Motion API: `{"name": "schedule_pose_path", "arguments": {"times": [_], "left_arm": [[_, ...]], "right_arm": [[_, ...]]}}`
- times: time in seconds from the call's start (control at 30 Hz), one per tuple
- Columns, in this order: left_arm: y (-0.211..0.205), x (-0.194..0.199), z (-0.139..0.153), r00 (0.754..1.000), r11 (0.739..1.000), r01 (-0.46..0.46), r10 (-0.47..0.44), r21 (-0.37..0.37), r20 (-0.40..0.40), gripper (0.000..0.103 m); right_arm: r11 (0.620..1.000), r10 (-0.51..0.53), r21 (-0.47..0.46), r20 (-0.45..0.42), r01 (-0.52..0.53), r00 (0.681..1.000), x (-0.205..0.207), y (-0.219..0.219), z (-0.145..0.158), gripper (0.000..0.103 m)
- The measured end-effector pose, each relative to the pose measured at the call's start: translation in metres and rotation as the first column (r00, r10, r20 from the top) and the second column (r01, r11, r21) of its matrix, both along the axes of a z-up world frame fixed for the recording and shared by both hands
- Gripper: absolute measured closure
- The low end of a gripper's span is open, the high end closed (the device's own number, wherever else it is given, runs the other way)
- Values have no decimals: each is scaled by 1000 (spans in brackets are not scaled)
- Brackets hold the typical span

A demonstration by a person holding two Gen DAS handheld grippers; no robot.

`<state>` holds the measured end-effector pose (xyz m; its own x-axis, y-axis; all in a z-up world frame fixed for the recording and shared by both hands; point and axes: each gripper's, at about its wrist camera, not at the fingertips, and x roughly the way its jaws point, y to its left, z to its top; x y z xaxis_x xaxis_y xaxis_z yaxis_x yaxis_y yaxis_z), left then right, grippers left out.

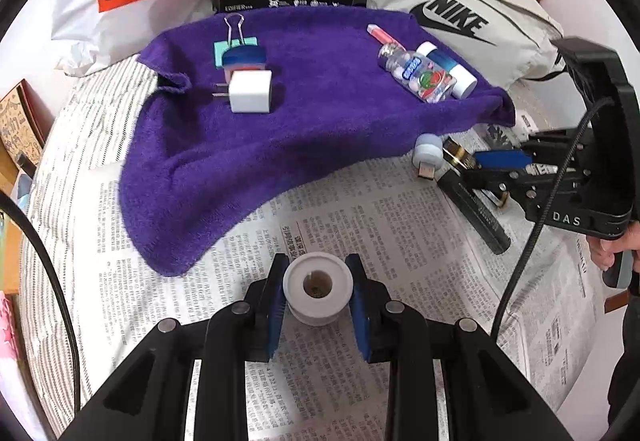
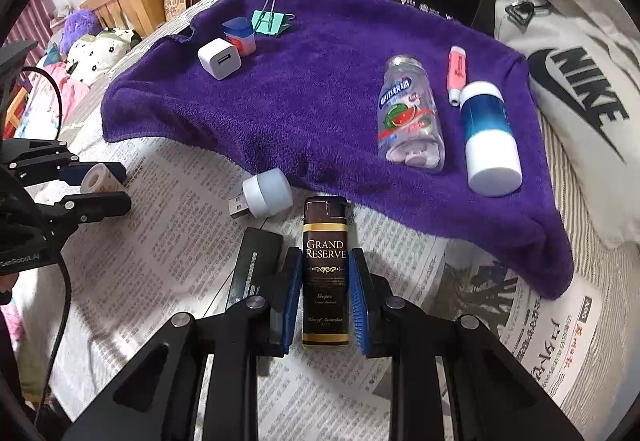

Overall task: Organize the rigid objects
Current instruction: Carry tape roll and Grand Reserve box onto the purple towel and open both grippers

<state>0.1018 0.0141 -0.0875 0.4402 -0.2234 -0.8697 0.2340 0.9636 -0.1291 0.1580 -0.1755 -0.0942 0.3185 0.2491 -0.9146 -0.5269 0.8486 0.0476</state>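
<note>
Both grabs look fine, but a few things could be fumbled here. The white tape roll (image 1: 318,291) is clamped in the left gripper (image 1: 318,293) just by its round rim, so it could be squirted out if tilted. The black lighter (image 2: 325,273) is pinched low between the right gripper's (image 2: 325,293) blue pads, top-heavy, so it might be swung loose during a lift. The small USB light (image 2: 266,193) and a black stick (image 2: 250,265) just beside could be knocked off the newspaper (image 2: 180,241). Everything else has been parked on the purple towel (image 2: 320,89).
</note>
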Motion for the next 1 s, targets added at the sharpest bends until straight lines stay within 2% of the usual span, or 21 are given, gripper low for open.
{"name": "schedule_pose_path", "arguments": {"times": [0.3, 0.6, 1.0], "left_arm": [[12, 6, 27, 999, 999, -12, 14, -32, 46, 76], [21, 35, 42, 997, 999, -25, 27, -31, 69, 76], [31, 78, 41, 997, 998, -48, 50, -30, 63, 76]], "right_arm": [[998, -23, 52, -7, 24, 1000, -10, -20, 18, 80], [996, -5, 84, -1, 5, 1000, -5, -17, 34, 80], [991, 16, 129, 23, -19, 1000, 34, 0, 57, 80]]}}
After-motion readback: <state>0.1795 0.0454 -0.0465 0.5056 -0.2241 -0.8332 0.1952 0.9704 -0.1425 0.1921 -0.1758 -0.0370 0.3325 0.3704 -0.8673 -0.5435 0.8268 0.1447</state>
